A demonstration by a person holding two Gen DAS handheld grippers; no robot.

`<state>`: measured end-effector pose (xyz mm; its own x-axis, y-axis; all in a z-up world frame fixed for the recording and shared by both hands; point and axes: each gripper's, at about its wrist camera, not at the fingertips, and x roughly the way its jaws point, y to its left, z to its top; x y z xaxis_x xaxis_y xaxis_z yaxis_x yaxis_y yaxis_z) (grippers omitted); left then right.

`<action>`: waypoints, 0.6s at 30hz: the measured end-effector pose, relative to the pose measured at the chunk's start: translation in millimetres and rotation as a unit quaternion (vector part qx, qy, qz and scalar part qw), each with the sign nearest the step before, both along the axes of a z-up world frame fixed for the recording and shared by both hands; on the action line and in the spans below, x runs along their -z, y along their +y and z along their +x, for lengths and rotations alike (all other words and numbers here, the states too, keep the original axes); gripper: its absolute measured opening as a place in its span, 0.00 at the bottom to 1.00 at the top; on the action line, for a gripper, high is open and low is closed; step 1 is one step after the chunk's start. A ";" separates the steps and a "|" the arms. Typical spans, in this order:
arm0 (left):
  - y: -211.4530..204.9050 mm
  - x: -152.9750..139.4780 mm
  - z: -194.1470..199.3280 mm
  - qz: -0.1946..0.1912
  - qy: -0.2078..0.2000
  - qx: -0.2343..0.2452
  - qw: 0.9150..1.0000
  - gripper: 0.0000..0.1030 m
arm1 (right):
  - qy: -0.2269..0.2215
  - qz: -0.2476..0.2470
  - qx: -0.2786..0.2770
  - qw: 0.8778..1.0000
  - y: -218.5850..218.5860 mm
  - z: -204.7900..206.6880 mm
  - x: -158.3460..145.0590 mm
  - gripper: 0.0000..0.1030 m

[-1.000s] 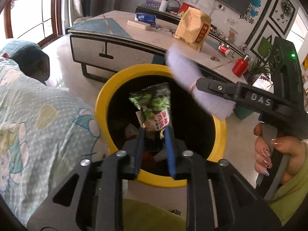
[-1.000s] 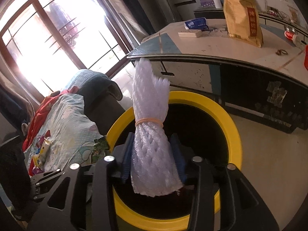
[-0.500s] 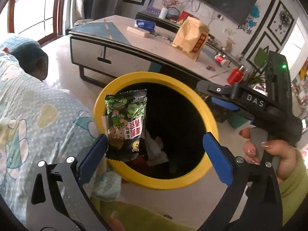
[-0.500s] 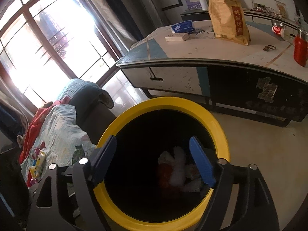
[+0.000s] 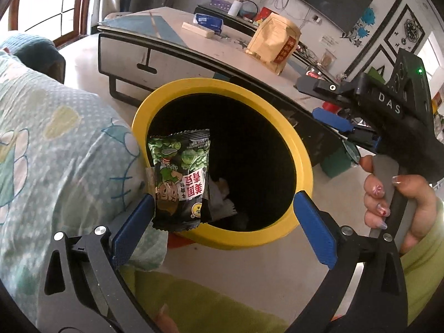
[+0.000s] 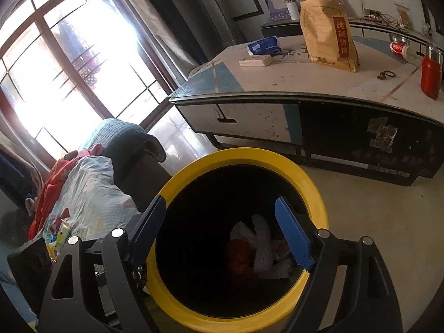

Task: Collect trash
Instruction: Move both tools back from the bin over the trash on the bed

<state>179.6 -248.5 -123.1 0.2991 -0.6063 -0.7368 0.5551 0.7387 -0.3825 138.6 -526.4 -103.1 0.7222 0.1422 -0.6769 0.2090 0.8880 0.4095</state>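
A: Our left gripper (image 5: 222, 216) has its jaws spread wide; the green snack packet (image 5: 180, 183) clings to the pad at nine o'clock, over the yellow-rimmed bin (image 5: 302, 149).

B: Our right gripper (image 6: 222, 233) is spread too, nothing between; white netting (image 6: 260, 249) lies inside the bin.
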 end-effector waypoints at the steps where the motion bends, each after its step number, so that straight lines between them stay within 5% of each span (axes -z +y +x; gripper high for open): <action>1: 2.2 -2.4 -0.5 -0.009 0.000 0.001 1.000 0.89 | -0.002 -0.002 -0.004 1.000 2.6 -0.5 -2.3 0.76; 18: 51.9 -61.8 -6.3 -0.085 -0.058 -0.047 0.994 0.89 | -0.036 -0.038 -0.027 0.998 30.0 -7.9 -42.9 0.76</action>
<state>173.4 -196.6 -61.3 0.4372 -0.6852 -0.5826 0.5352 0.7188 -0.4437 130.7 -496.3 -60.2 0.7616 0.1330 -0.6342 0.1321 0.9263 0.3529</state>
